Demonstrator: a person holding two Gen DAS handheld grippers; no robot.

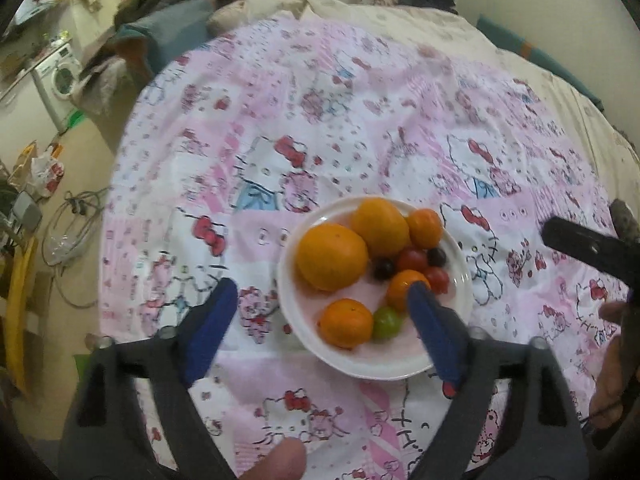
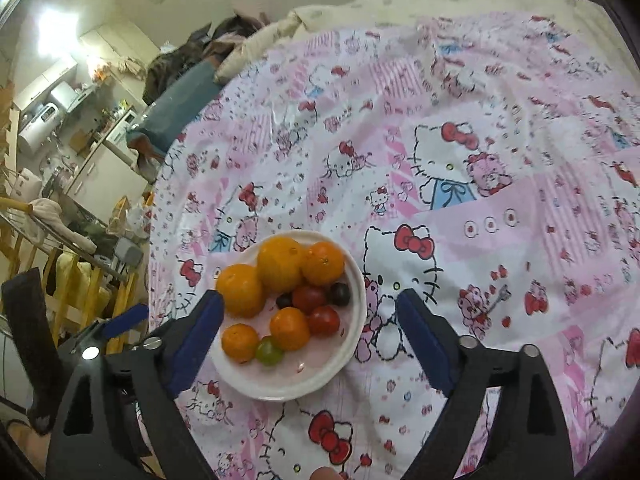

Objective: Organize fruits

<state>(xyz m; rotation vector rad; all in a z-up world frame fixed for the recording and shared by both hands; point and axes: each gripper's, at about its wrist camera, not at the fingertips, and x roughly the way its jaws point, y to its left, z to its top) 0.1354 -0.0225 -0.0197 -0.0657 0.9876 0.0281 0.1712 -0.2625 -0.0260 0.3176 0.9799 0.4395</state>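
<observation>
A white plate (image 1: 460,280) (image 2: 352,344) sits on a pink Hello Kitty bedsheet (image 1: 360,120) (image 2: 460,120). It holds several oranges, the largest (image 1: 331,257) (image 2: 240,290) at its left, red cherry tomatoes (image 1: 412,260) (image 2: 324,320), dark grapes (image 1: 384,269) (image 2: 340,294) and a green grape (image 1: 386,322) (image 2: 269,351). My left gripper (image 1: 322,300) is open and empty above the plate's near side, its right finger over the plate. My right gripper (image 2: 310,312) is open and empty, straddling the plate. The right gripper's black body (image 1: 588,248) shows at the left wrist view's right edge.
A cream duvet (image 1: 400,20) and clothes lie at the far end of the bed. Left of the bed are a washing machine (image 1: 60,76), cables on the floor (image 1: 72,228), a wooden rack (image 2: 80,292) and kitchen shelves (image 2: 60,112).
</observation>
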